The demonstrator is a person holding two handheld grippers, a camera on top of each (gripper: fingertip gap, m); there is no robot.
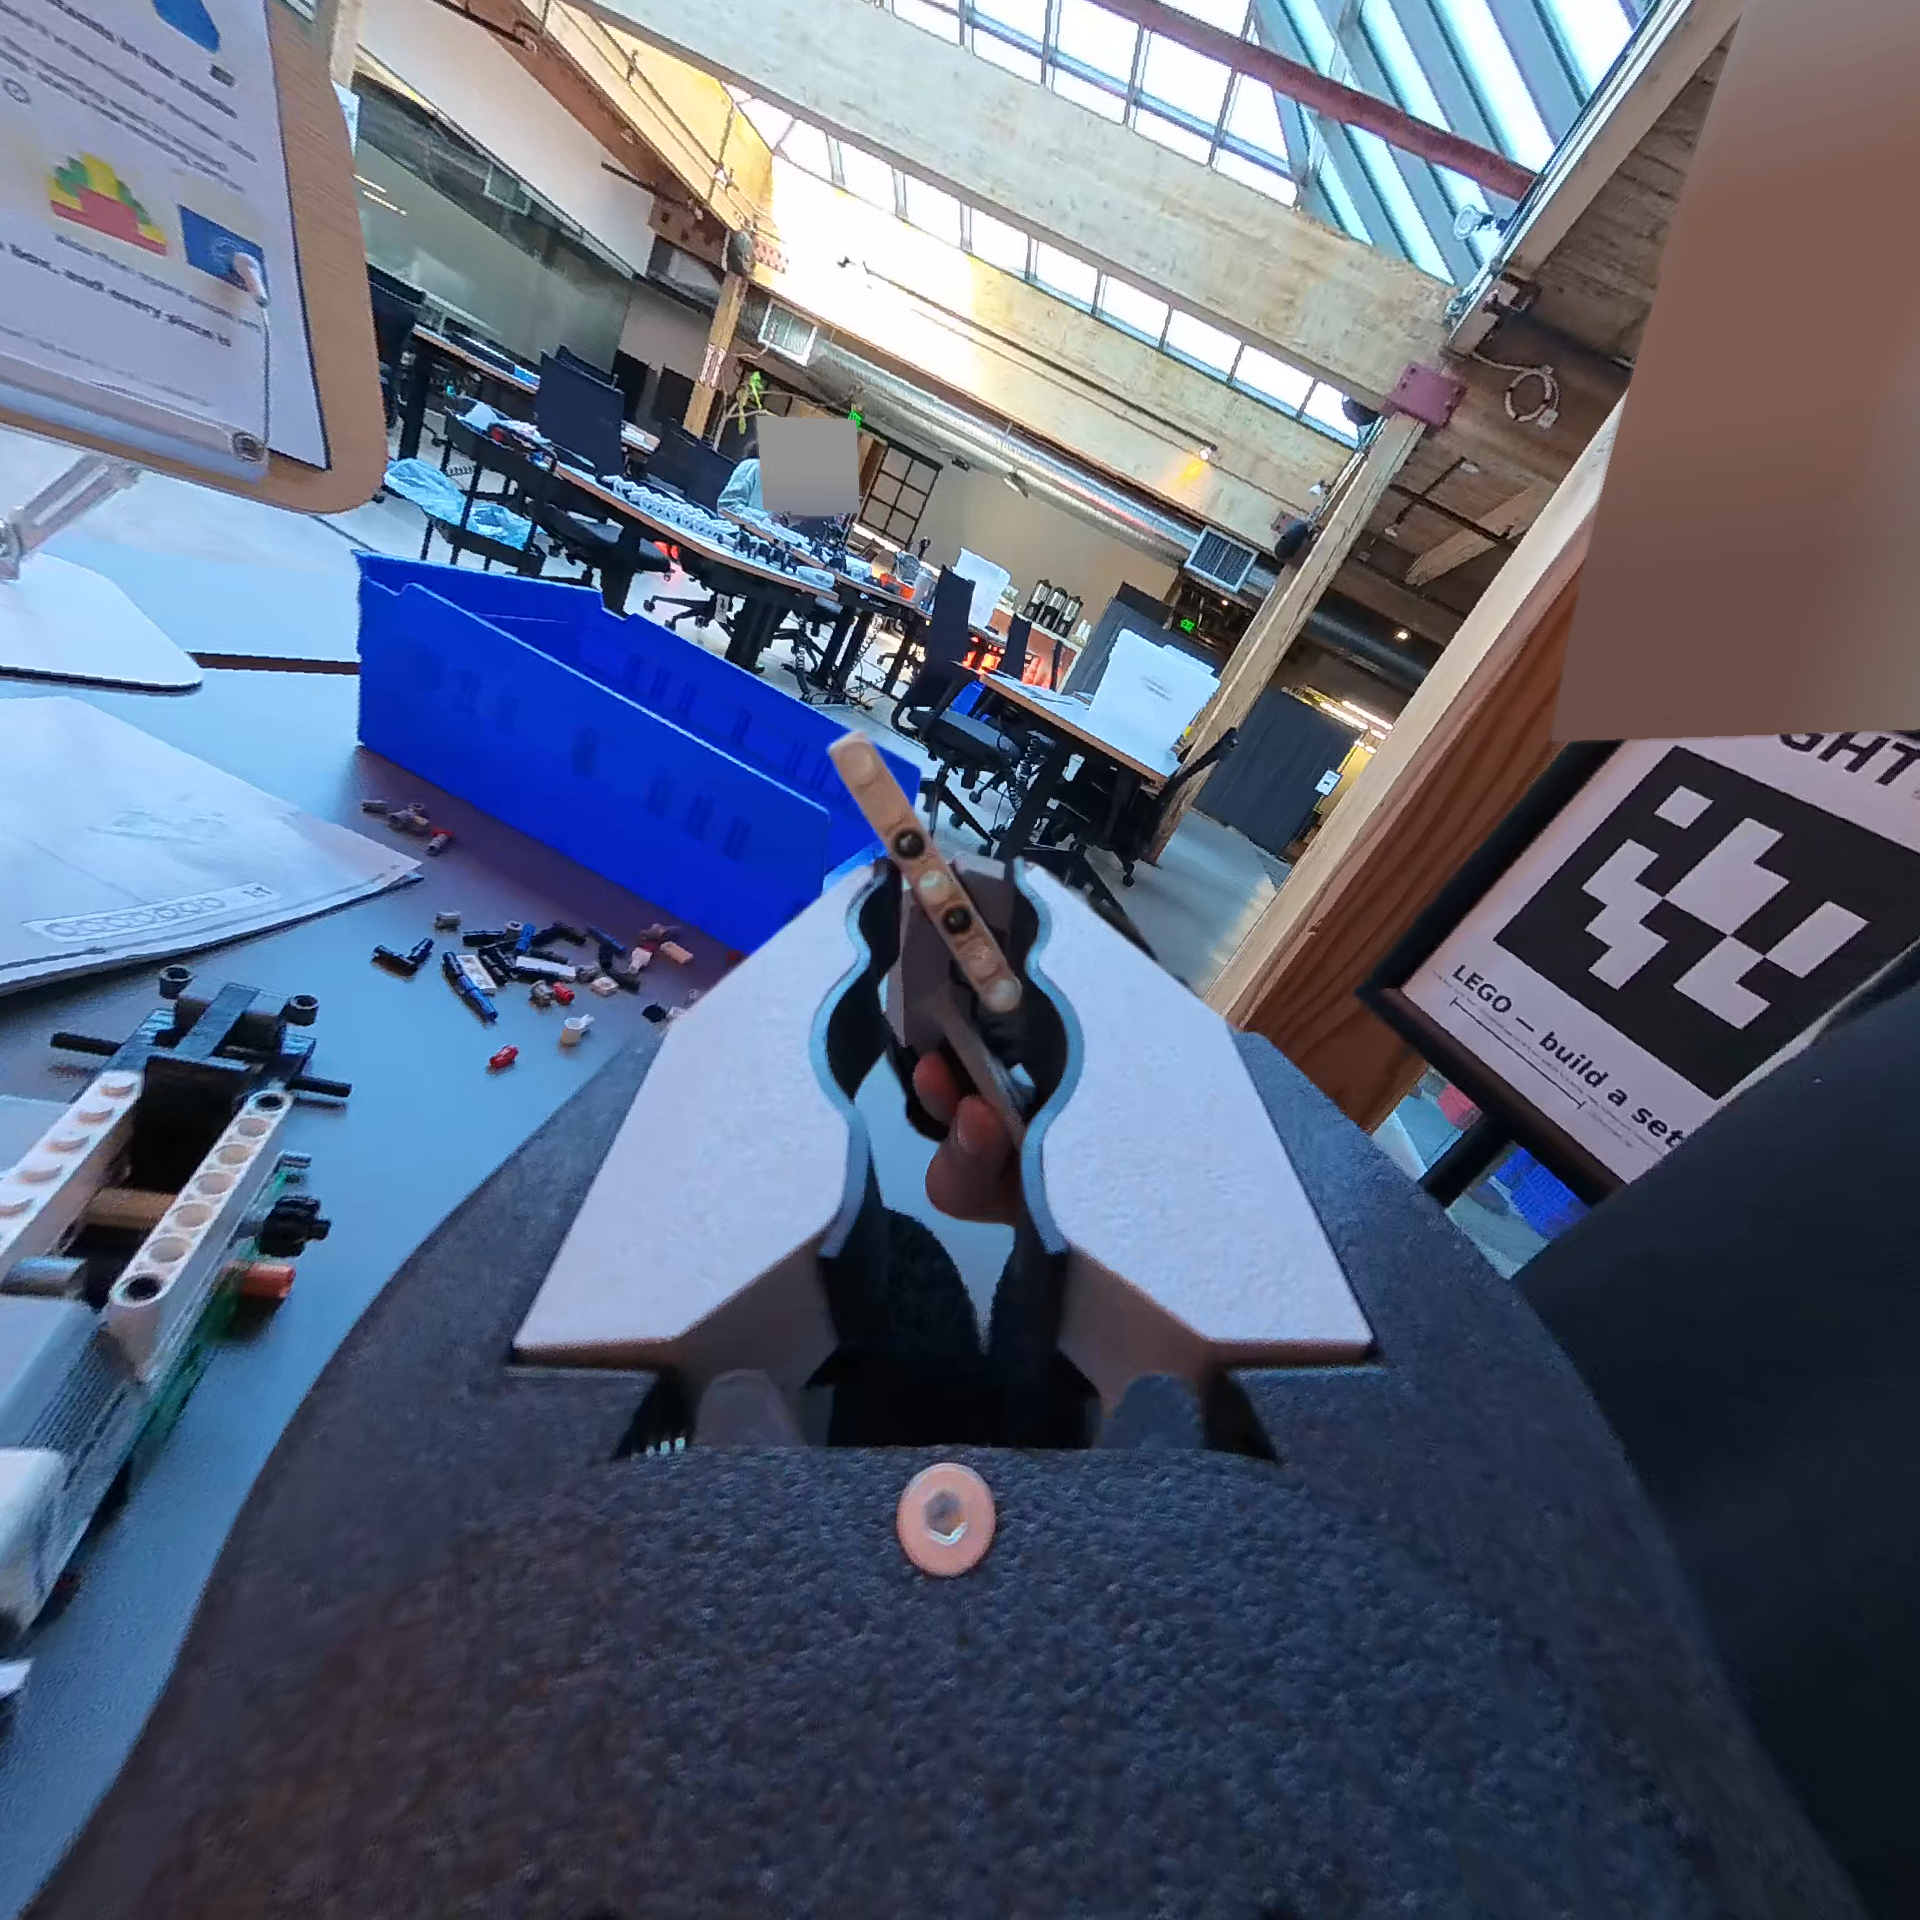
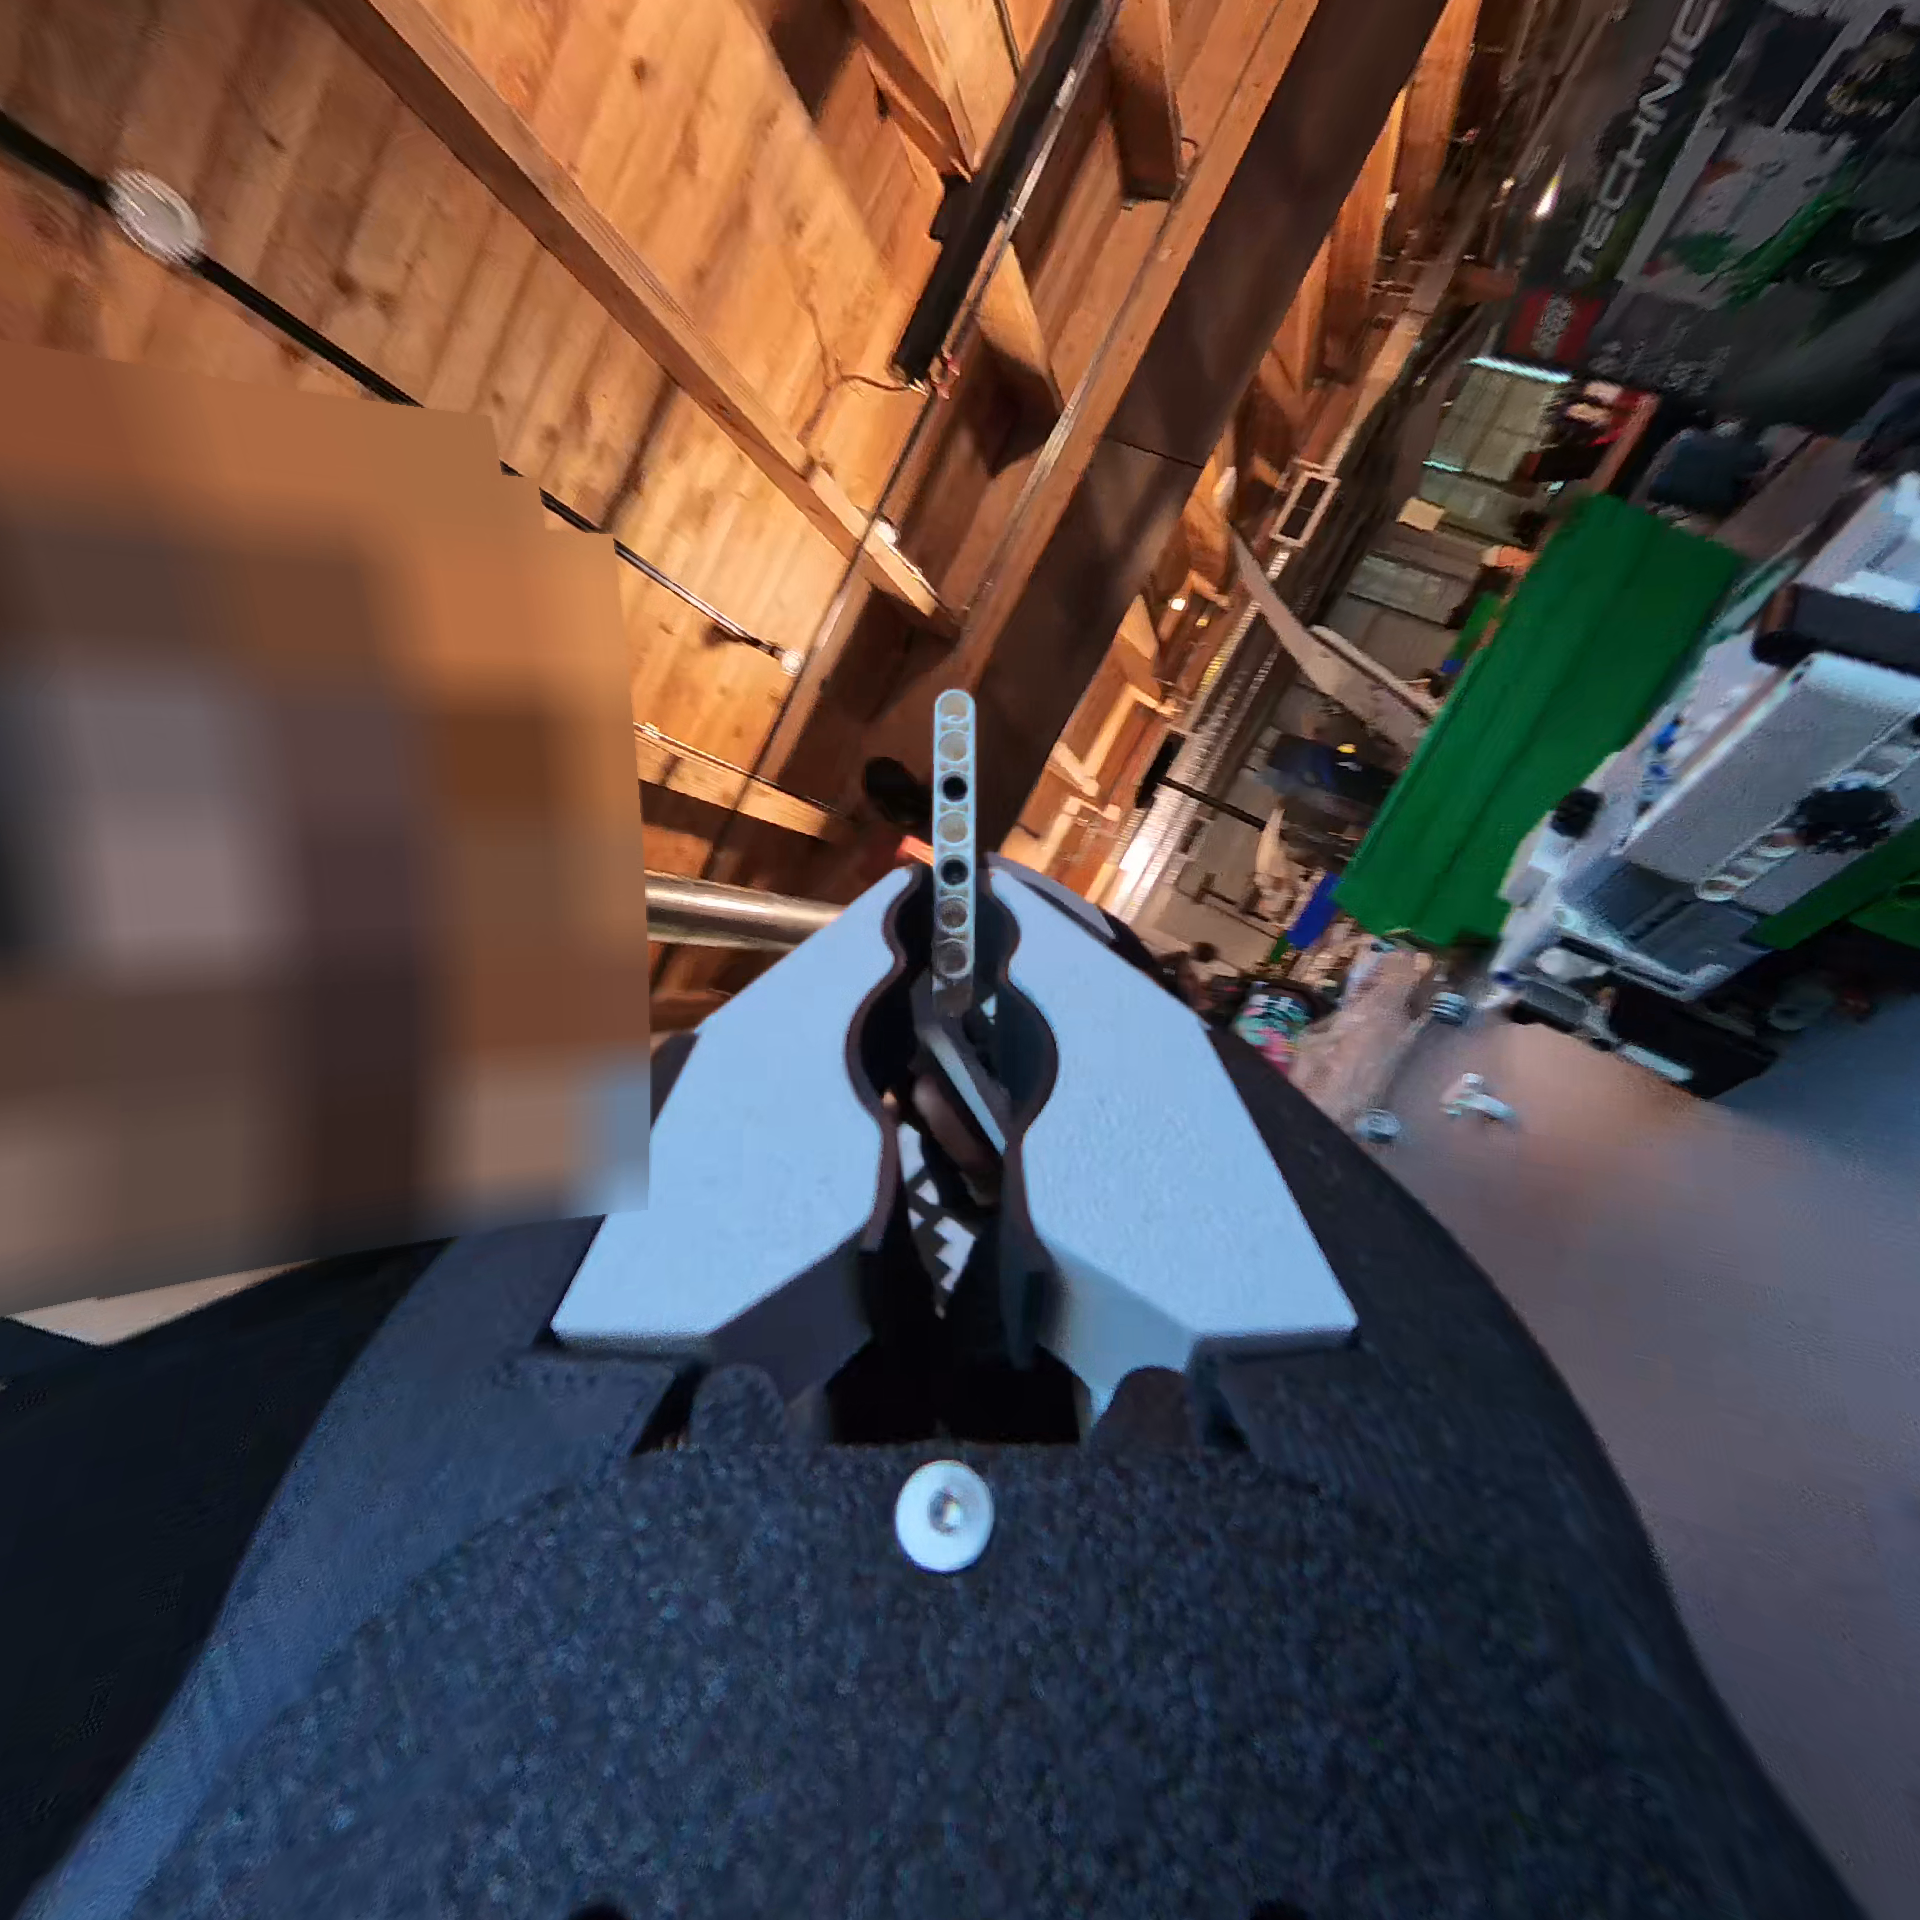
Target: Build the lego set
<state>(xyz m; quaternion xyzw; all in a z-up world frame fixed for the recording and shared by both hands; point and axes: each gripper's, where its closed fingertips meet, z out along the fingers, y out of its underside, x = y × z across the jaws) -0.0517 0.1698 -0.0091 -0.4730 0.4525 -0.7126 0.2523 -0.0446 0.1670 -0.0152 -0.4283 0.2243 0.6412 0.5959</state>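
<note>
My left gripper [image 1: 940, 894] is shut on a thin pale beam [image 1: 883, 800] with a row of holes, two of them dark. It holds the beam tilted up-left, above the table. My right gripper [image 2: 954, 894] is shut on a similar pale holed beam [image 2: 954, 748] that points straight ahead, raised toward a wooden ceiling. I cannot tell whether this is the same beam. A hand's fingers [image 1: 966, 1132] show in the gap behind the left jaws. A partly built model [image 1: 156, 1164] with white holed beams and black axles lies at the left on the dark table [image 1: 436, 1122]. Several loose small pieces [image 1: 540, 966] lie beyond it.
A blue bin [image 1: 623, 748] stands behind the loose pieces. An instruction booklet [image 1: 156, 852] and a clipboard on a stand [image 1: 156, 208] are at the far left. A framed black-and-white marker sign [image 1: 1683, 935] stands at the right. A white and green model [image 2: 1714, 831] shows blurred at the right. My left and right fingertips are right by each other. The partly built model [image 1: 156, 1164] is about 15 centimeters from my left fingertips.
</note>
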